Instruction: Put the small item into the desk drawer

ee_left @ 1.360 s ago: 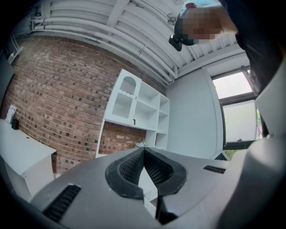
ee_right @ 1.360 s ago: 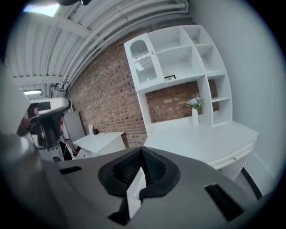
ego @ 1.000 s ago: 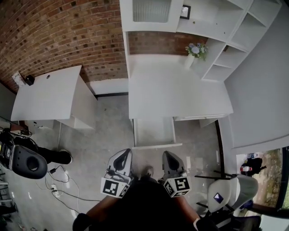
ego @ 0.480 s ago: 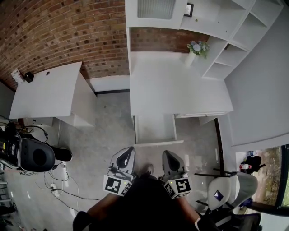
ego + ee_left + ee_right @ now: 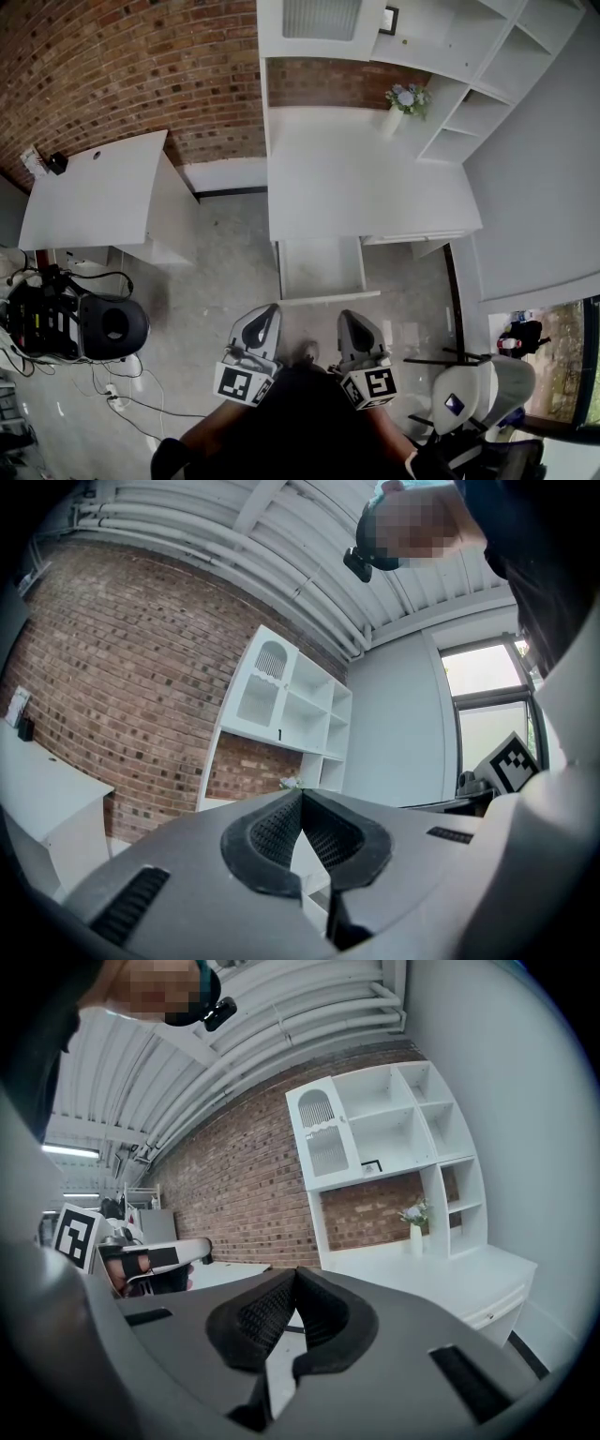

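**Both tongs pressed shut, drawer open, no item in sight**

Far out to the left of the left tongs (image 5: 266, 313) a black office chair (image 5: 108, 328) is sitting among floor cables, and ahead of it a white side table (image 5: 98, 192) is standing against the brick wall. The person is holding the left tongs close in front of the body. Its own view is showing the ribbed pads meeting at the tips with nothing pinched between them.

Just ahead of the two tongs, and between them, the drawer (image 5: 322, 267) is standing pulled out from under the big white table (image 5: 356, 187). Its pale inside is facing up.

The right tongs (image 5: 348, 319) are hanging beside the left ones. They are pressed together too, pads touching, and gripping nothing. Farther ahead and to their right a vase of flowers (image 5: 403, 103) is standing at the back of the table beside the shelves (image 5: 469, 56). A white chair (image 5: 478, 394) is sitting close on the right.

I am not spotting the small item anywhere, neither in the tongs, on the table nor in the drawer.

As I read it, the step in hand is finding and picking it up. Doing that well means spreading one pair of tongs before reaching, then closing squarely across the item. After that, it should be carried low over the drawer front and released well inside, clear of the rim.
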A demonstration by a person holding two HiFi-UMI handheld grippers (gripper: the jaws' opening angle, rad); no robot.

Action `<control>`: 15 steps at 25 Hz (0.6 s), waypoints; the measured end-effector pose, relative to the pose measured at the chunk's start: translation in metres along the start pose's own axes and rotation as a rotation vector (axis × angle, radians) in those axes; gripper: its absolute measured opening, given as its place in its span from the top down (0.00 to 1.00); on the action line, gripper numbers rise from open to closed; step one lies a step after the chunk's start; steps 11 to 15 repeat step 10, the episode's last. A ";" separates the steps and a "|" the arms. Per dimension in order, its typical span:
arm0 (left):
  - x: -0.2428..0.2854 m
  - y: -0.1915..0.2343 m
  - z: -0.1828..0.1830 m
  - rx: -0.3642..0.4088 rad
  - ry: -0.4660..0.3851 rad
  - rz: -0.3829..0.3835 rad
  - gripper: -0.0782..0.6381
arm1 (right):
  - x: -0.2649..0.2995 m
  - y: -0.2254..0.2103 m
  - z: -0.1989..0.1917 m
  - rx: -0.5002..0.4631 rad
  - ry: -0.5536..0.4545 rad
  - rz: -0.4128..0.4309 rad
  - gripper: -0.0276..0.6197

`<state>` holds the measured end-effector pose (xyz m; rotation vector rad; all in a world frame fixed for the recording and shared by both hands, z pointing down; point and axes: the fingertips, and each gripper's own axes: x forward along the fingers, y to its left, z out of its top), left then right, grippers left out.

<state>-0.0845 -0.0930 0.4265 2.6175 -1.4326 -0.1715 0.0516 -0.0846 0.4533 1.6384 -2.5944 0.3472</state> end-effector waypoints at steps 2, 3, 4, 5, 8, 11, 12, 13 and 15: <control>0.001 0.001 0.000 0.000 0.000 0.000 0.86 | 0.001 0.000 -0.001 0.004 0.004 0.000 0.94; 0.001 0.001 -0.001 0.000 0.000 0.000 0.86 | 0.001 0.000 -0.002 0.007 0.006 0.000 0.94; 0.001 0.001 -0.001 0.000 -0.001 -0.002 0.86 | 0.001 0.000 -0.003 0.007 0.008 0.001 0.94; 0.001 0.001 -0.001 0.000 0.000 -0.003 0.86 | 0.001 0.001 -0.003 0.006 0.009 0.003 0.94; 0.002 0.005 0.001 0.002 -0.002 -0.004 0.86 | 0.006 0.004 -0.002 -0.003 0.003 0.012 0.94; 0.003 0.008 0.002 0.002 -0.006 -0.005 0.86 | 0.010 0.006 -0.002 -0.009 -0.002 0.021 0.94; 0.003 0.008 0.002 0.002 -0.006 -0.005 0.86 | 0.010 0.006 -0.002 -0.009 -0.002 0.021 0.94; 0.003 0.008 0.002 0.002 -0.006 -0.005 0.86 | 0.010 0.006 -0.002 -0.009 -0.002 0.021 0.94; 0.003 0.008 0.002 0.002 -0.006 -0.005 0.86 | 0.010 0.006 -0.002 -0.009 -0.002 0.021 0.94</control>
